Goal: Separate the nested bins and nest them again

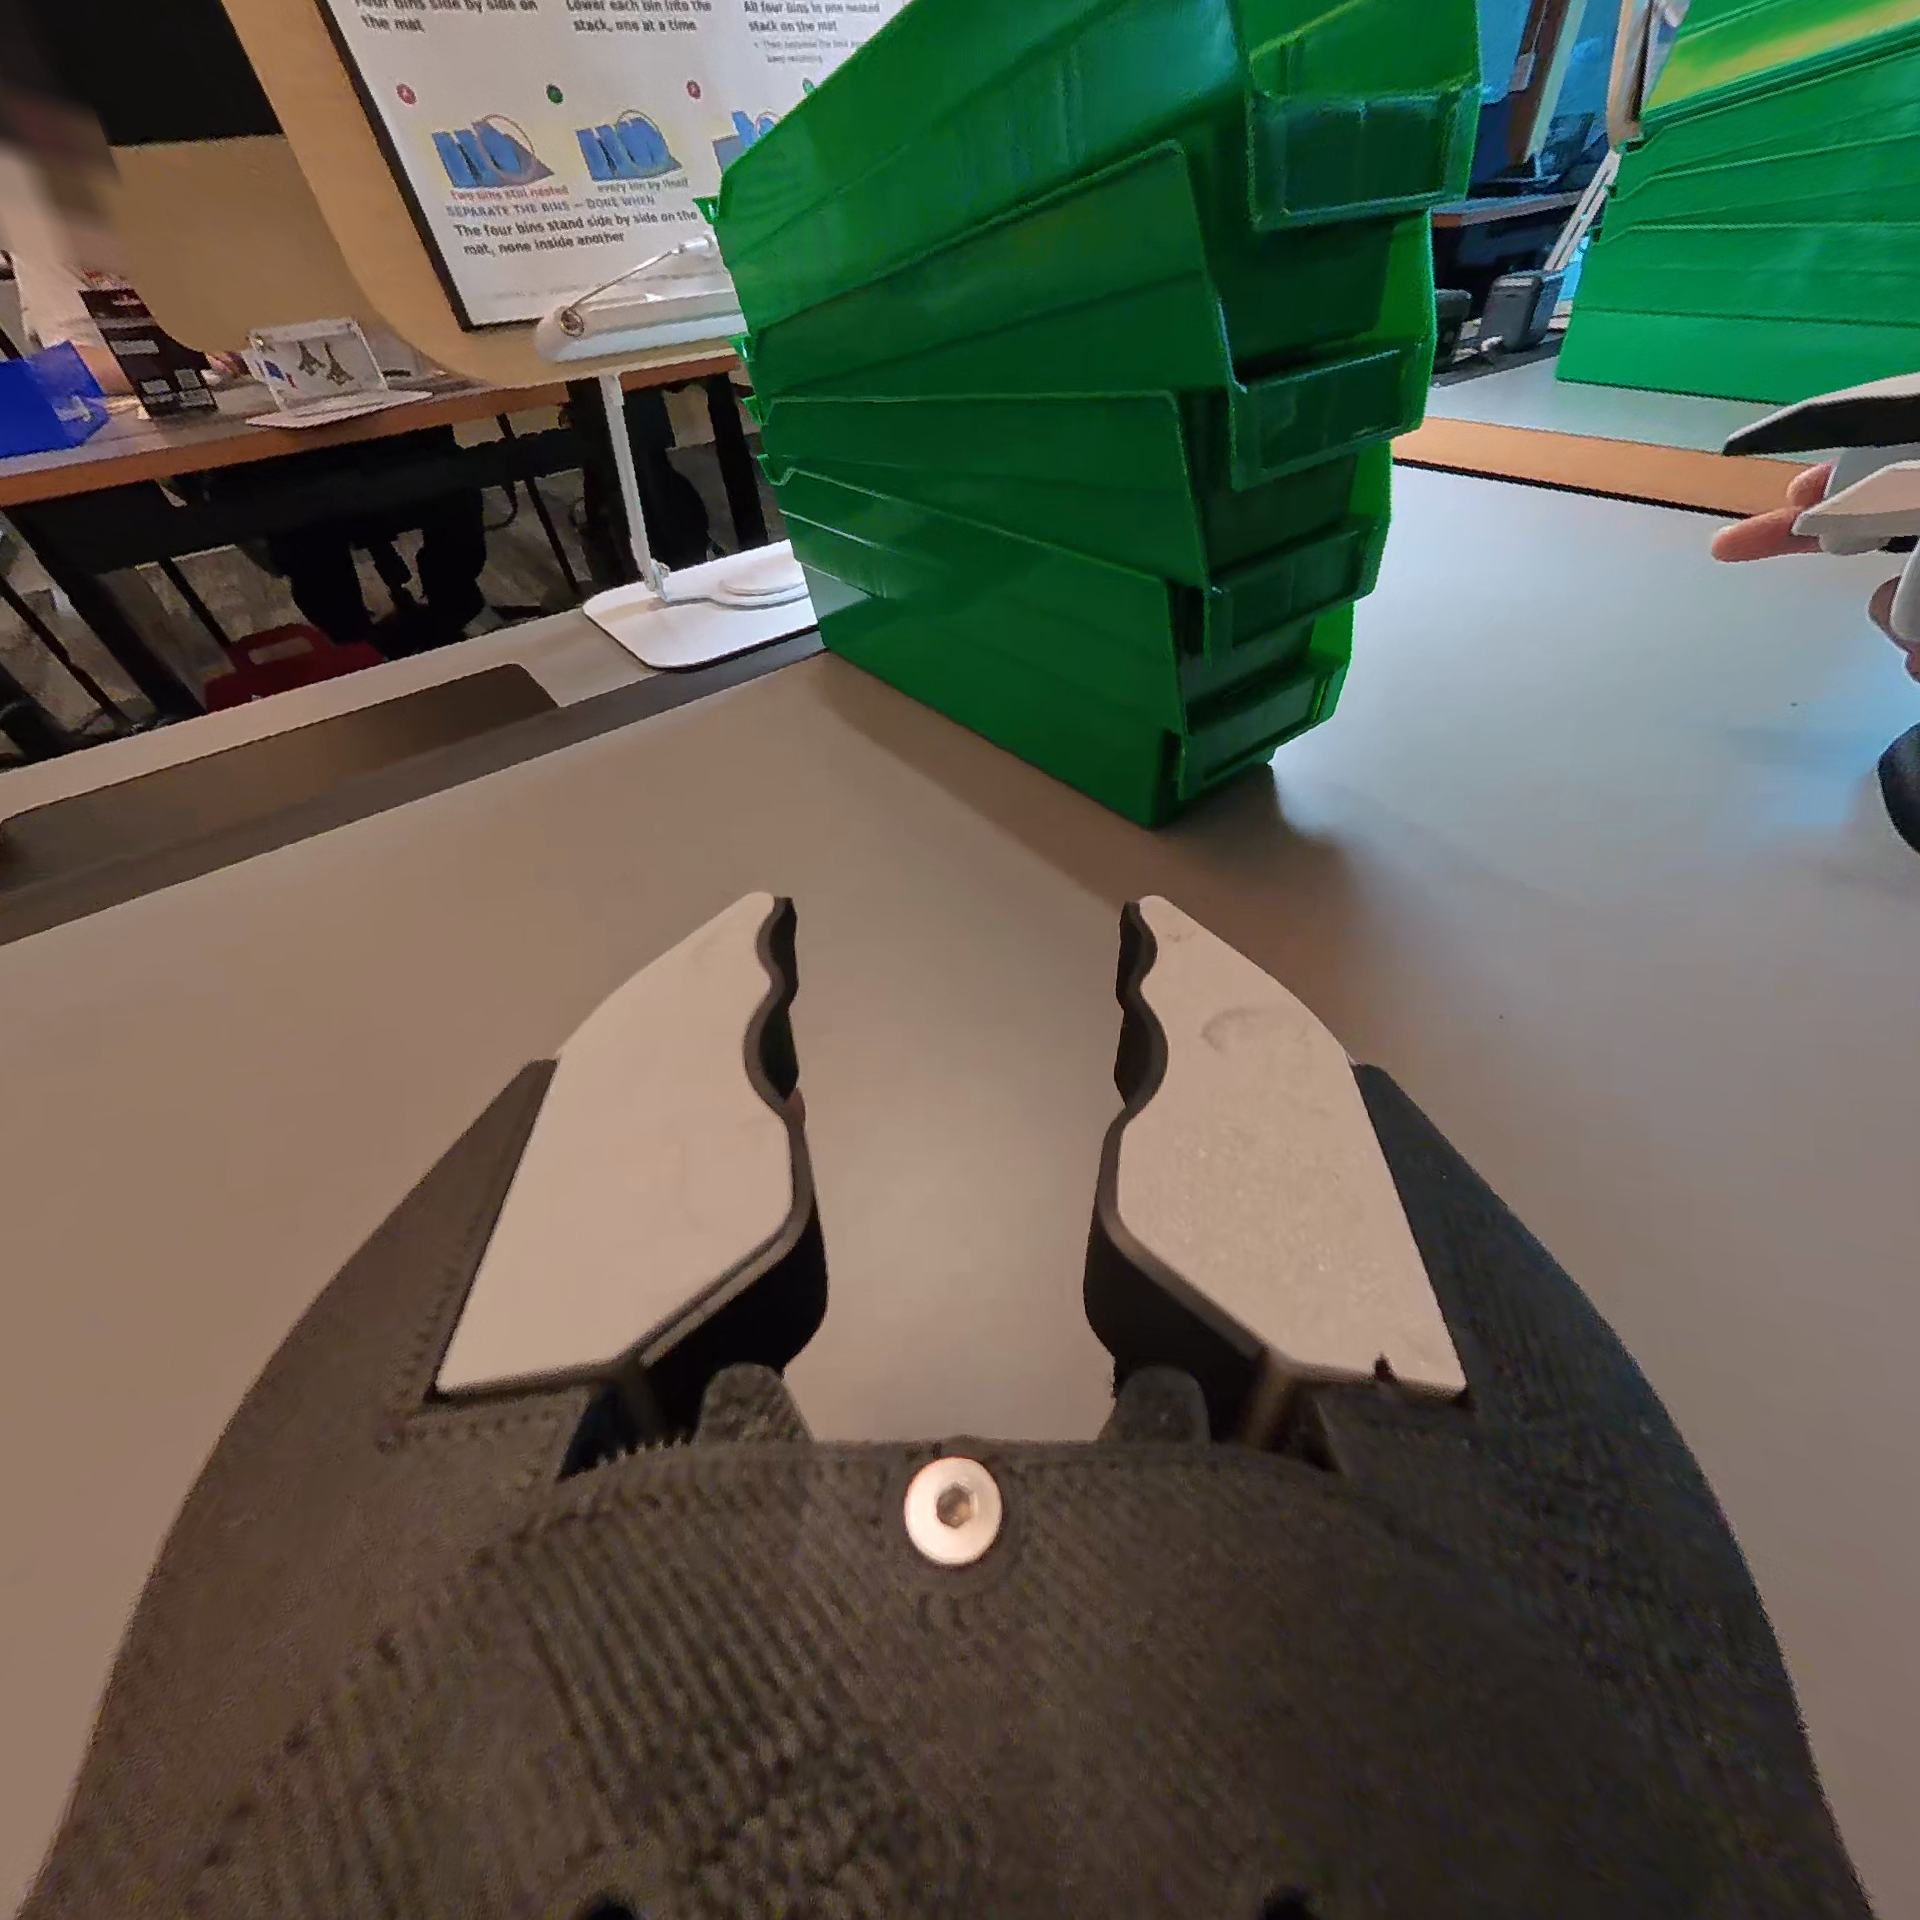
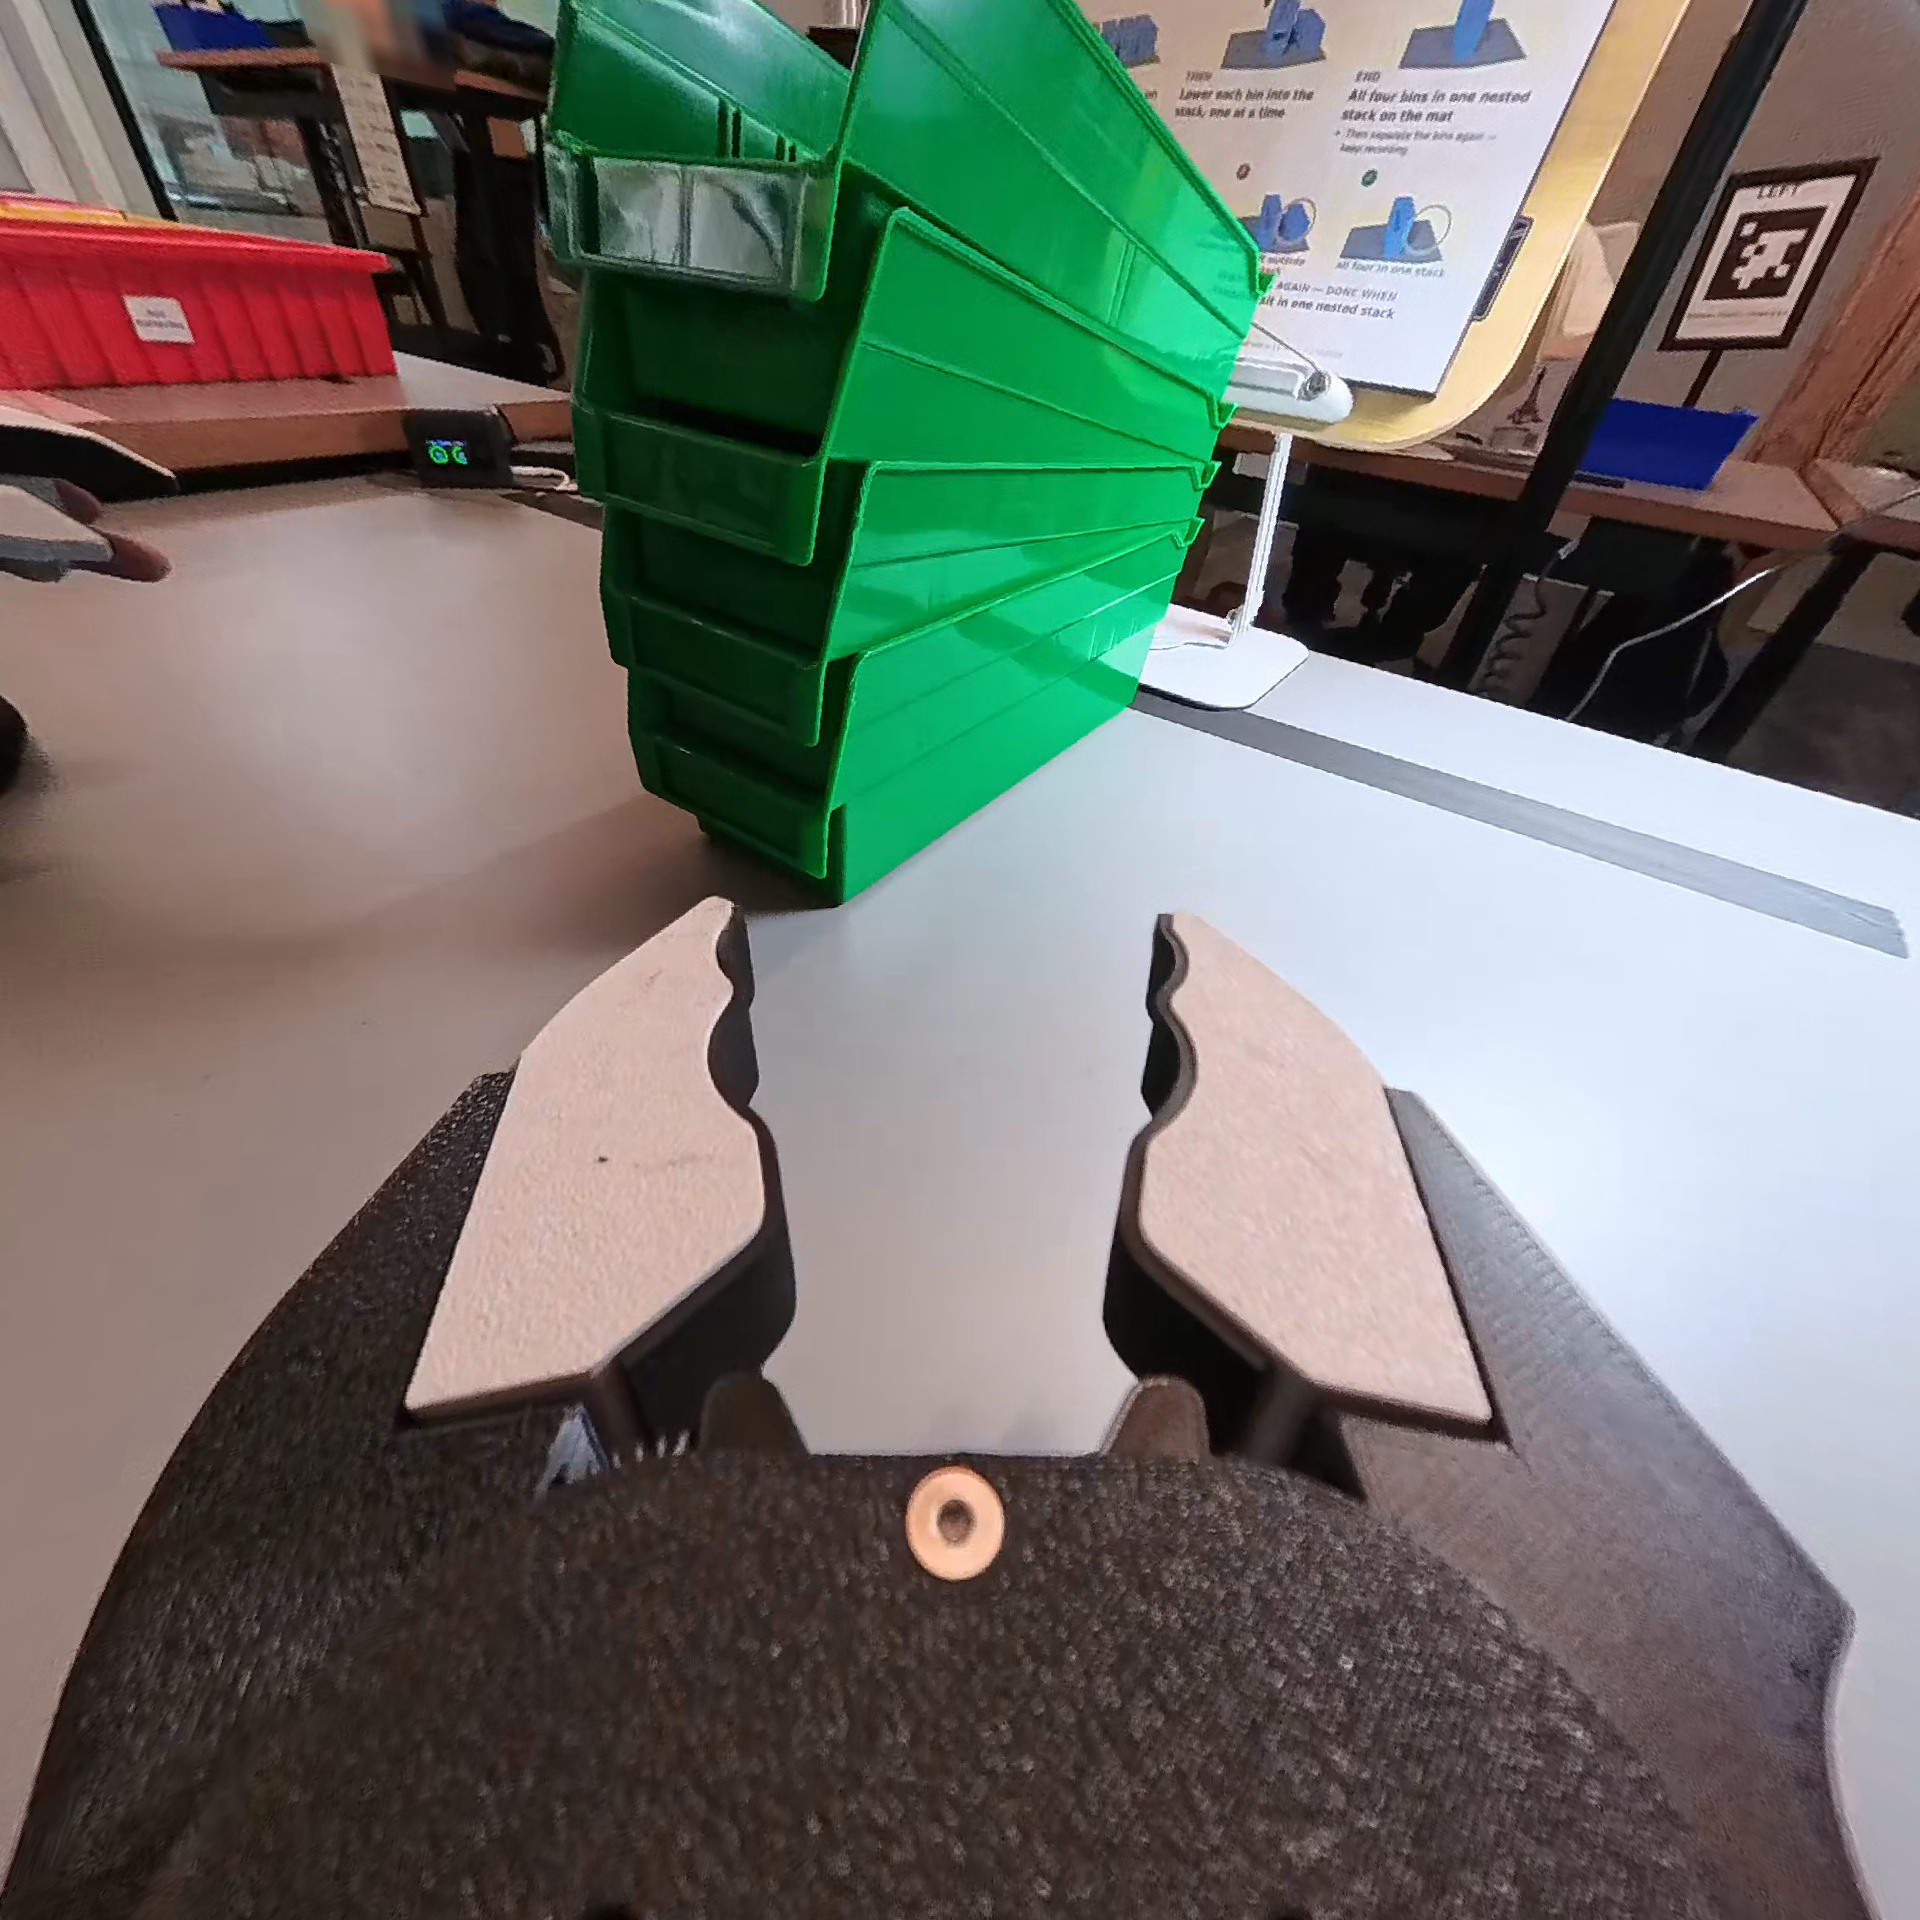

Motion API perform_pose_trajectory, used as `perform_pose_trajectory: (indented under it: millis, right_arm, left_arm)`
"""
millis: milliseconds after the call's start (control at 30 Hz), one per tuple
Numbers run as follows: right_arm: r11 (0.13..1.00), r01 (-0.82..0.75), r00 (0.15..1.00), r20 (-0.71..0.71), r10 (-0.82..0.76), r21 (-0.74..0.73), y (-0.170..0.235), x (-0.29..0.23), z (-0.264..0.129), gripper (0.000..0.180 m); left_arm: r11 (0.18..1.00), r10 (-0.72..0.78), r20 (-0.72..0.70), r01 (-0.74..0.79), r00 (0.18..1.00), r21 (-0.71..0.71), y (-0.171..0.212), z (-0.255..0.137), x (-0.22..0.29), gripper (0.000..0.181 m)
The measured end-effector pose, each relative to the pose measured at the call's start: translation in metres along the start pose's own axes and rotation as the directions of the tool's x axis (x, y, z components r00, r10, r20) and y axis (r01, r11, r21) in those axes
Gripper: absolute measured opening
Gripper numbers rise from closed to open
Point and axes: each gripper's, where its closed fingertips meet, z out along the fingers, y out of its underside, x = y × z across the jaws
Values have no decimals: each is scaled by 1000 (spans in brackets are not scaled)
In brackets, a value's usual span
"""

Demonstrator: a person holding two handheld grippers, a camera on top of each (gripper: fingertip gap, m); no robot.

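A stack of several nested green bins (image 1: 1049, 488) stands on the grey mat (image 1: 520, 987). It also shows in the right wrist view (image 2: 914, 499), where the top bin sits tilted. My left gripper (image 1: 956, 914) is open and empty, a short way in front of the stack and to its left. My right gripper (image 2: 948, 920) is open and empty, just in front of the stack's near bottom corner. The right gripper's fingers (image 1: 1839, 468) show at the right edge of the left wrist view, with a hand on them. The left gripper's fingers (image 2: 62, 488) show at the left edge of the right wrist view.
A white lamp stand (image 1: 707, 613) sits just behind the stack; it also shows in the right wrist view (image 2: 1236, 665). An instruction poster (image 1: 582, 135) stands behind it. More green bins (image 1: 1766, 239) stand far right. A red bin (image 2: 187, 312) sits on a side table.
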Motion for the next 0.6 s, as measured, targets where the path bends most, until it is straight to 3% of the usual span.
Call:
perform_pose_trajectory:
  millis: [600]
  right_arm:
    - [1000, 11, 1000, -9, -12, -26, 5, -1, 3, 72]
  left_arm:
    - [1000, 20, -73, -19, 997, 18, -4, 1, 15, 53]
